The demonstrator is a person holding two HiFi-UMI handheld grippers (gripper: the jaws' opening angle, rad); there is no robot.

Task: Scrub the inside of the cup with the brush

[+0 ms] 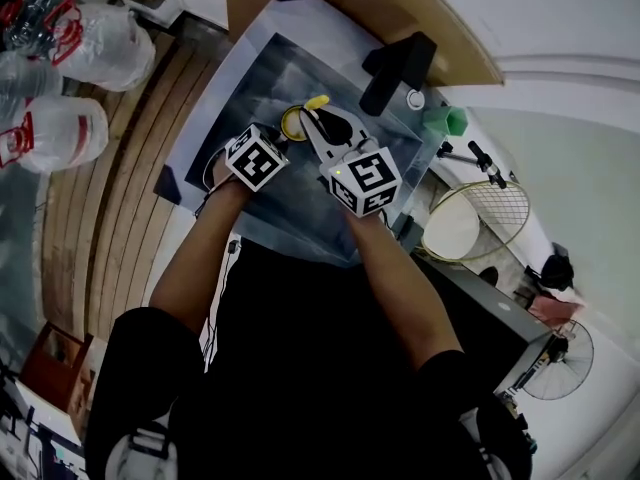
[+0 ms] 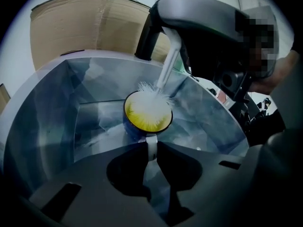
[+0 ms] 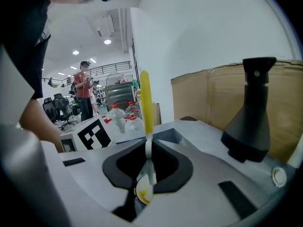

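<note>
the left tool pinches the white handle of the cup, yellow inside, on the marbled tabletop. the brush sets white bristles in the cup's mouth, its stem rising from the cup into the right tool. behind the cup stands a cardboard box.

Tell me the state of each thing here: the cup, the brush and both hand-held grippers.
cup: mouth up, bristles inside it.
brush: tilted, bristle end in the cup.
left hand-held gripper: shut on the cup's handle.
right hand-held gripper: shut on the brush's stem.
</note>
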